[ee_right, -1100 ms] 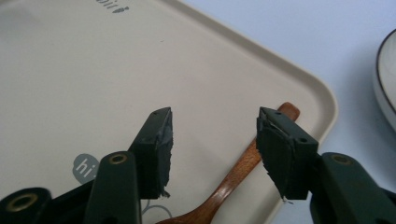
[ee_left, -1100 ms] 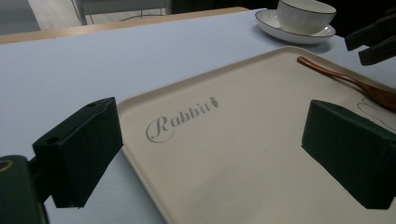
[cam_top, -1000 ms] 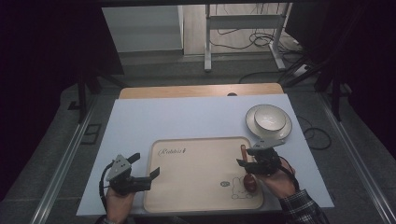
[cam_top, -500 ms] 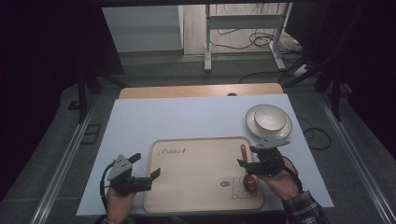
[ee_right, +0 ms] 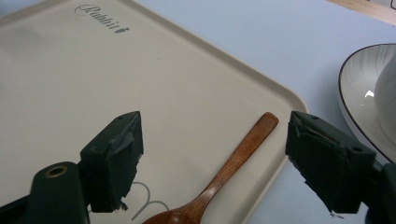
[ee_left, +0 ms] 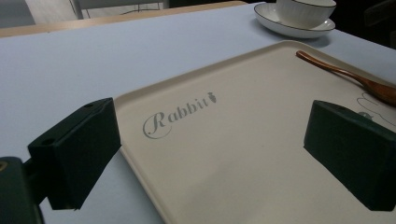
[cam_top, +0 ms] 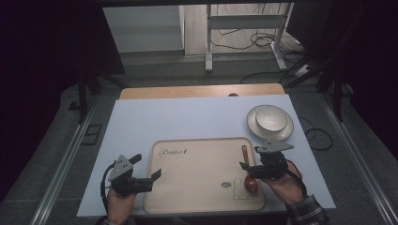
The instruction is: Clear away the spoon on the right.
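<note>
Change since earlier frame: right tool (cam_top: 248,167) has just been opening its jaws above the wooden spoon (cam_top: 248,176); the spoon lies flat on the tray, untouched by either pad. Left tool unmoved.
Left tool (cam_top: 149,168): held in the person's left hand (cam_top: 121,204) at the tray's left edge; jaws wide apart, nothing between them but the tray rim. In the left gripper view (ee_left: 210,154) one jaw stands over the bench, the other over the tray.
Bench (cam_top: 187,117): pale blue-grey sheet covering the top; a strip of bare wood shows along the far edge.
Tray (cam_top: 197,187): cream, rectangular with rounded corners, at the near middle of the bench; script lettering near its far left corner, a line drawing of a rabbit near its near right corner.
Wooden spoon: on the right part of the tray, handle toward the far edge, bowl toward the person, just beside the rabbit drawing. In the right gripper view (ee_right: 224,175) it lies between the jaws without touching them.
Right tool: held in the person's right hand (cam_top: 284,185), over the tray's right edge; jaws parted, gripping nothing.
Plate (cam_top: 256,129): white with dark rim, on the bench beyond the tray's far right corner, apart from the tray.
Bowl (cam_top: 271,117): white, standing on the plate.
</note>
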`<state>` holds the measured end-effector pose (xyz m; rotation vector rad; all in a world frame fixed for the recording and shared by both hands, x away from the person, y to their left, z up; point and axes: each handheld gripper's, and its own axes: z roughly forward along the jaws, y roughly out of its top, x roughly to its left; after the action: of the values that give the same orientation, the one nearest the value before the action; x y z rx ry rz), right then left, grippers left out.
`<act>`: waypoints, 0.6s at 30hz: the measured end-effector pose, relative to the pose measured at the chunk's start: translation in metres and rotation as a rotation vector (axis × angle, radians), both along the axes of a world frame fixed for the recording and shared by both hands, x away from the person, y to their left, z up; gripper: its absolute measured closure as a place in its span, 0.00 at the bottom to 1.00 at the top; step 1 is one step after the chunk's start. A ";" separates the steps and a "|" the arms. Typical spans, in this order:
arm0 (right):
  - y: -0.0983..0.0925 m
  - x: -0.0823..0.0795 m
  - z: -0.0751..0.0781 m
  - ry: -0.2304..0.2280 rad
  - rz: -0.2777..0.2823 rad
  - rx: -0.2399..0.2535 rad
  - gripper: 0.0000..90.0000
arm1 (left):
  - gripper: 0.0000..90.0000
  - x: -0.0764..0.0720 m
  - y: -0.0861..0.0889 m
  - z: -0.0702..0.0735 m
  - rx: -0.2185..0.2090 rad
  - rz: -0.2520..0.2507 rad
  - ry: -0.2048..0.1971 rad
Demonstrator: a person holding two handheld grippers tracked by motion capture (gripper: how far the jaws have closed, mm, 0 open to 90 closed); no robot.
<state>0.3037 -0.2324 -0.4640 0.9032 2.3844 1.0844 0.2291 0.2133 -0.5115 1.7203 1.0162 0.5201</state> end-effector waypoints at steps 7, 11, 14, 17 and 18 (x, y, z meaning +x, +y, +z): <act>-0.006 -0.005 0.001 -0.020 -0.014 0.007 0.14 | 0.03 0.000 0.000 0.000 0.002 0.001 0.002; -0.010 -0.008 0.001 -0.024 -0.022 0.010 0.11 | 0.03 0.000 0.000 0.000 0.002 0.001 0.003; -0.012 -0.009 0.000 -0.031 -0.025 0.009 0.10 | 0.03 0.000 0.000 0.000 0.003 0.002 0.003; -0.014 -0.010 -0.001 -0.033 -0.027 0.003 0.09 | 0.03 0.000 0.000 0.000 0.003 0.004 0.002; -0.016 -0.011 -0.001 -0.036 -0.030 0.000 0.08 | 0.03 0.000 0.001 0.000 0.001 0.003 0.002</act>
<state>0.2923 -0.2480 -0.4655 0.9088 2.3342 1.0806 0.2289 0.2142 -0.5114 1.7202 1.0206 0.5212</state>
